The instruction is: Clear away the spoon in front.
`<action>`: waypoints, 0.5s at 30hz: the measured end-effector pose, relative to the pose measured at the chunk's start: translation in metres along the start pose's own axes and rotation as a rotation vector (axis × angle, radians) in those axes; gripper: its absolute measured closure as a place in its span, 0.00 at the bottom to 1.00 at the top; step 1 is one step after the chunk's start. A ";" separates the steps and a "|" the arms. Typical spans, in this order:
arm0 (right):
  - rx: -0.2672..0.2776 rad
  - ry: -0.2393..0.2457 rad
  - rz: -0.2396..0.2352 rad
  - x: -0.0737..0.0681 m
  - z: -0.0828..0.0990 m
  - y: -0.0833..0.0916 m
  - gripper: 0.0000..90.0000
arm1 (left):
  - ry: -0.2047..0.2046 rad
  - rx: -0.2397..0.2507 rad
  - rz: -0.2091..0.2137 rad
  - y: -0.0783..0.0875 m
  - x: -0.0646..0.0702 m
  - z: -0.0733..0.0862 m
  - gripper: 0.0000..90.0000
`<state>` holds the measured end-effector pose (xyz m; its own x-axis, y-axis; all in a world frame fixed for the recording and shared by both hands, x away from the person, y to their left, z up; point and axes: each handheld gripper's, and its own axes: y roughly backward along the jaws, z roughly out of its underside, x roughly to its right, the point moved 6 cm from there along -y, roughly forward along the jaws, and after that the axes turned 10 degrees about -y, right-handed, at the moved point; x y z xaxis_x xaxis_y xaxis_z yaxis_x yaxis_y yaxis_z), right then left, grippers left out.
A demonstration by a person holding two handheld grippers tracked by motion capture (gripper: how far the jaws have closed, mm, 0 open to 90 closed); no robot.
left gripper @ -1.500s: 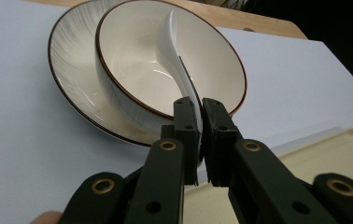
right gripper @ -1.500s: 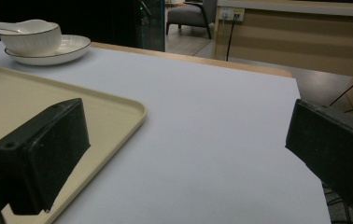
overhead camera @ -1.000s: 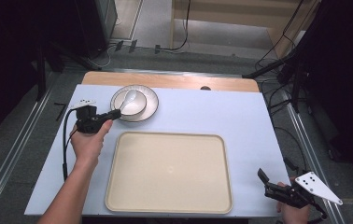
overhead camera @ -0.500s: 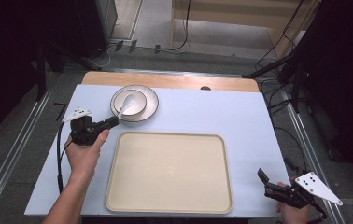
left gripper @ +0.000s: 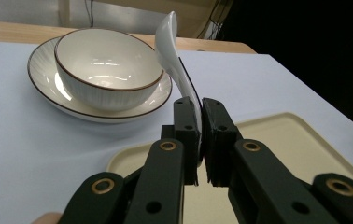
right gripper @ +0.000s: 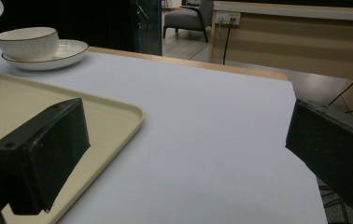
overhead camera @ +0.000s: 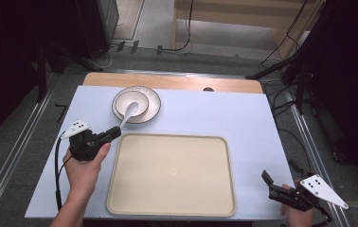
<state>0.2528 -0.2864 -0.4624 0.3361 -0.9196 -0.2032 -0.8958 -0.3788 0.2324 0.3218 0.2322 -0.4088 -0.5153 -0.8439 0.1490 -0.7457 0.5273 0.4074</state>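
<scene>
A white spoon (overhead camera: 129, 113) is held by its handle in my left gripper (overhead camera: 115, 132), which is shut on it. In the left gripper view the spoon (left gripper: 179, 65) rises steeply from the jaws, its head up in the air just right of the bowl (left gripper: 107, 70). The white bowl (overhead camera: 125, 98) sits on a ribbed plate (overhead camera: 152, 101) at the back left. A beige tray (overhead camera: 172, 172) lies in the middle, right of the left gripper. My right gripper (overhead camera: 277, 171) rests open at the near right corner, with nothing between its jaws (right gripper: 188, 121).
A light blue mat (overhead camera: 243, 123) covers the table, with a wooden strip (overhead camera: 177, 82) along the far edge. Cables and dark stands sit on the floor to the right (overhead camera: 300, 80). The left gripper's cable (overhead camera: 56, 179) trails beside the forearm.
My left gripper has drawn back toward the near left with the spoon in it, lifting the spoon off the bowl. The right gripper has stayed put.
</scene>
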 end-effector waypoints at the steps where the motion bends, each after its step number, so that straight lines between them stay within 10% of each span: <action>1: 0.000 -0.001 0.000 0.000 0.000 0.000 0.00 | 0.000 0.000 0.002 0.001 0.001 0.002 0.96; 15: 0.004 0.000 0.004 -0.002 -0.001 0.000 0.00 | 0.022 -0.003 -0.023 0.024 0.013 0.037 0.96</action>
<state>0.2522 -0.2851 -0.4614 0.3331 -0.9210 -0.2019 -0.8982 -0.3750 0.2292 0.2821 0.2377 -0.4305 -0.4889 -0.8577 0.1590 -0.7558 0.5075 0.4138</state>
